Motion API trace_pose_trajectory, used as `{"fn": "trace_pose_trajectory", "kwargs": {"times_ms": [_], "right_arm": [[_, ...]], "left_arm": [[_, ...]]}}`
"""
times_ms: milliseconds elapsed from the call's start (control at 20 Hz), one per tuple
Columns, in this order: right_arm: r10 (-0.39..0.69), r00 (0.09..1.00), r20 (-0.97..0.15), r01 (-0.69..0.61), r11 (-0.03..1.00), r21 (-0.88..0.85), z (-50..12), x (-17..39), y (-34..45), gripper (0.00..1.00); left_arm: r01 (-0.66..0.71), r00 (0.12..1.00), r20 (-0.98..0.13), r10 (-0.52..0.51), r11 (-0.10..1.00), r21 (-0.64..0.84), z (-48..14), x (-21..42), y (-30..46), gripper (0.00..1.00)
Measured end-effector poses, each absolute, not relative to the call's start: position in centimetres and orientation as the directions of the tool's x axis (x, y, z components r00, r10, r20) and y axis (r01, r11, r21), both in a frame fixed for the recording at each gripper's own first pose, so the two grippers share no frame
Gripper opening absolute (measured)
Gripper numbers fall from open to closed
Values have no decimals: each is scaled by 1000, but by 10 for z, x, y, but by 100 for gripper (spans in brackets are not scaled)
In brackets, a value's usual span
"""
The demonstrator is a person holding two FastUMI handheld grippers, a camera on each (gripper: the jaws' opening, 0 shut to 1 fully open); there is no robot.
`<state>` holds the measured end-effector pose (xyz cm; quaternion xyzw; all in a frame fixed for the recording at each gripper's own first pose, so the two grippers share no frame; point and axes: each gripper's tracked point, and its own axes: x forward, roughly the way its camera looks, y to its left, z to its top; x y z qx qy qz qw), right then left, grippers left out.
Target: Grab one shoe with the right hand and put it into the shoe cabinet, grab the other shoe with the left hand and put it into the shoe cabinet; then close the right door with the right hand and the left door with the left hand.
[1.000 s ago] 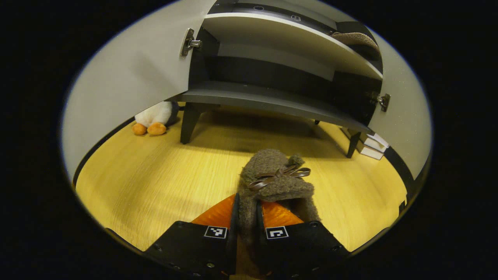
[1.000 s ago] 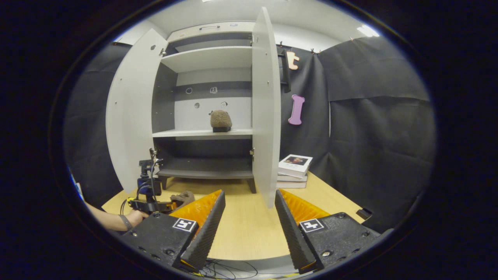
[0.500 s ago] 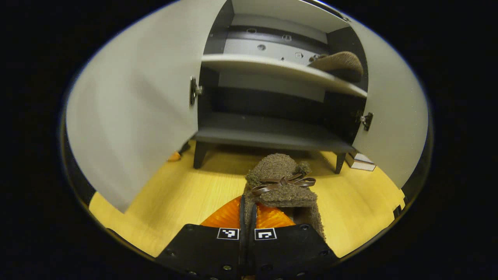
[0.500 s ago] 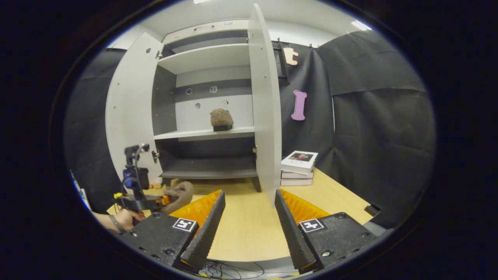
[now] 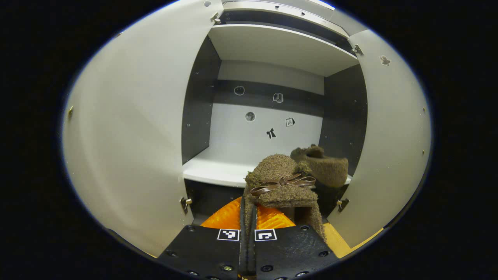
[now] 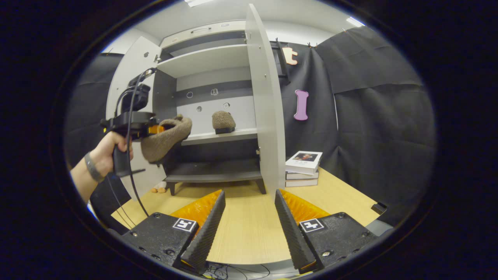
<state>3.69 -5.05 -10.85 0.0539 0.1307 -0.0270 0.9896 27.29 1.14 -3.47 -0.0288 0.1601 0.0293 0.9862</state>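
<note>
The counter point(image 6: 249, 229) has been left below: the shoe point(image 5: 281, 182) is now being held level with the cabinet's middle shelf point(image 5: 218, 171). It is being clamped by the left gripper point(image 5: 248, 217) fingers. The right gripper point(image 6: 249, 221) fingers are being kept wide apart, empty.

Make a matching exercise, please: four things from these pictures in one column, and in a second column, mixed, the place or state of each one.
Things:
1. held shoe
2. placed shoe
3. right gripper
4. books

Places or states:
A. open, over the table
B. stacked beside the cabinet
C. on the middle shelf
D. gripped by the left gripper

Pairs: 1-D, 2-C, 3-A, 4-B
</note>
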Motion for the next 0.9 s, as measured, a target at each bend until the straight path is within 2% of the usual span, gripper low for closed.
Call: {"fn": "trace_pose_trajectory", "kwargs": {"times_ms": [150,250,400,550,900], "right_arm": [[-65,964,-256,91,991,93,-106,38,-59,82],[-84,962,-259,112,989,96,-106,36,-65,82],[-118,957,-266,147,985,94,-107,34,-75,82],[-146,952,-270,178,979,97,-110,32,-85,82],[-165,947,-277,197,976,91,-114,36,-94,80]], "left_arm": [[-60,934,-357,34,996,-63,-26,331,9,0],[-68,899,-437,18,993,-98,-38,362,4,0],[-66,874,-484,48,998,-20,-49,403,12,0],[-72,800,-598,48,997,-16,-81,415,7,0],[-93,785,-616,63,995,-17,-82,417,8,3]]}}
